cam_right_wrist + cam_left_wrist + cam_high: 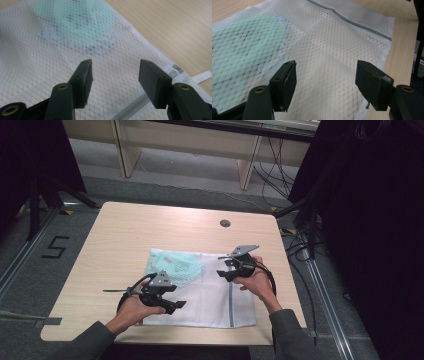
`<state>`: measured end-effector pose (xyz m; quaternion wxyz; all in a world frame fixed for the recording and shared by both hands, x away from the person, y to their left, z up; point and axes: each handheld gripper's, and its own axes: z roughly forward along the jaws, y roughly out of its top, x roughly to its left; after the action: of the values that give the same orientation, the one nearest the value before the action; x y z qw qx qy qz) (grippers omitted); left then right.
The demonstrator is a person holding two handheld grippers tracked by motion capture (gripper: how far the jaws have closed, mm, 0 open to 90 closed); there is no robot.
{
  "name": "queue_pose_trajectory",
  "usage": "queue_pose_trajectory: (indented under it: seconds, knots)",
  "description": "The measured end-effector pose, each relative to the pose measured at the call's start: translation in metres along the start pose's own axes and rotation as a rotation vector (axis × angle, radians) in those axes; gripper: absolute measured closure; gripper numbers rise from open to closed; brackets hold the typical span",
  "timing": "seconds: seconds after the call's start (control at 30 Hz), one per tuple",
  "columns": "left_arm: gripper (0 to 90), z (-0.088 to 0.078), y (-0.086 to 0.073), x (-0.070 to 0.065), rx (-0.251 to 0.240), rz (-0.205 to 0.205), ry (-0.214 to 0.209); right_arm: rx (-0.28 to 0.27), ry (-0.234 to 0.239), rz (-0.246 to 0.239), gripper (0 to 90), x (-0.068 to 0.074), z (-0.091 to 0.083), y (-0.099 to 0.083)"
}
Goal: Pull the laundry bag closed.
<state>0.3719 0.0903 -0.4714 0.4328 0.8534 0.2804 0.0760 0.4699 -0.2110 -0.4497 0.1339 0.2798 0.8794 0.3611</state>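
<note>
A white mesh laundry bag (210, 297) lies flat on the wooden table (125, 235), with a pale green garment (176, 264) showing through its far left part. A grey zipper (231, 305) runs along its right side. My left gripper (179, 304) hovers over the bag's near left edge, jaws open, only mesh (324, 75) beneath them. My right gripper (221, 272) is over the bag's far right part, jaws open as well, with bare mesh (115, 82) between them and the zipper (132, 106) just below. The green garment (75, 20) lies ahead of it.
A small round grommet (225, 223) sits in the table near its far edge. Black stands and cables (305, 235) crowd the floor to the right, and a tripod (45, 195) stands to the left. Pale shelving (190, 150) runs along the back.
</note>
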Motion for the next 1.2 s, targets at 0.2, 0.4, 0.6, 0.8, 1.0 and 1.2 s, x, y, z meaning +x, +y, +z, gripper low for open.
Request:
queue_pose_trajectory:
  seconds: [0.2, 0.4, 0.6, 0.8, 1.0, 1.2]
  knots:
    - [30.7, -0.007, -0.005, -0.001, 0.0, -0.014, 0.02, 0.017, 0.019, 0.013, 44.1, 0.004, -0.005, -0.004]
    - [30.6, -0.012, -0.008, 0.0, 0.001, -0.015, 0.019, 0.013, 0.015, 0.046, 40.0, 0.014, -0.008, -0.011]
    - [30.4, -0.015, -0.01, -0.001, 0.004, -0.01, 0.023, 0.003, 0.023, 0.066, 38.1, 0.022, -0.014, -0.019]
    - [30.0, -0.019, -0.011, 0.001, 0.016, 0.024, 0.028, 0.03, 0.026, 0.056, 36.9, 0.024, -0.021, -0.026]
    - [29.1, -0.022, -0.013, -0.001, 0.007, 0.003, 0.038, 0.017, 0.023, 0.057, 35.8, 0.03, -0.024, -0.033]
    - [29.0, -0.024, -0.014, -0.002, -0.004, -0.012, 0.035, 0.016, 0.032, 0.07, 35.3, 0.038, -0.029, -0.038]
